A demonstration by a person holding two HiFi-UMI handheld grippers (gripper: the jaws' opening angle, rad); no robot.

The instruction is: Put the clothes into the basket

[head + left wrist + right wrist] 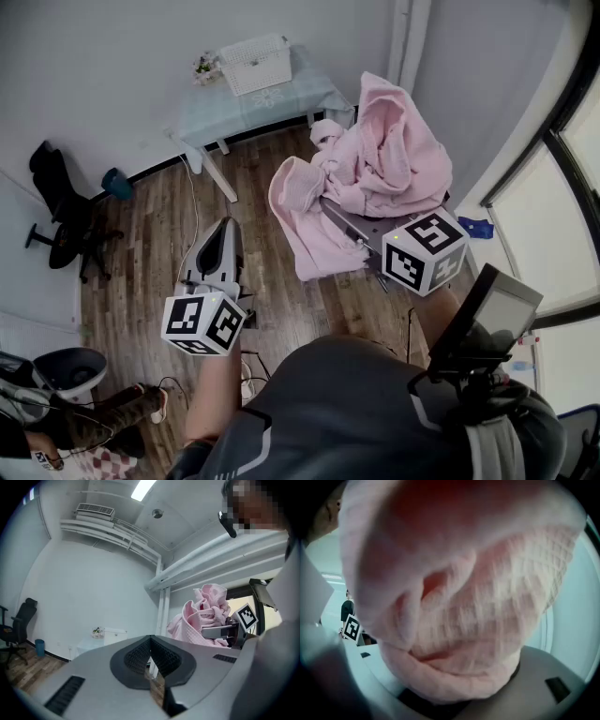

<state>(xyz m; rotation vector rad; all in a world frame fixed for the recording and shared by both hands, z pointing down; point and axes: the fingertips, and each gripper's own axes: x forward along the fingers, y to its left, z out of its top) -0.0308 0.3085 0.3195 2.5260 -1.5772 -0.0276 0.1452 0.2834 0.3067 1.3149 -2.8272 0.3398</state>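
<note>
Right gripper [349, 223] is clamped on the pink waffle-weave garment [380, 155], which hangs raised above the floor [272, 291]. Left gripper [151, 657]: jaws together, empty. White basket [255, 64] stands on the table [291, 101], well apart.

The robe [380, 155] bunched over the fingers [352, 228] of the right gripper [349, 225] is showing pale pink all over, with a small waffle-grid weave and reddish shadow in its folds. The left gripper [150, 639] is showing a grey shell with black ribbed finger faces. Its cube [203, 323] is carrying black-and-white square markers. Beyond the fingers, the table [239, 111] is showing pale blue with a white snowflake print. The basket [255, 64] is looking white and woven, and the floor [281, 291] is showing brown wood planks.
</note>
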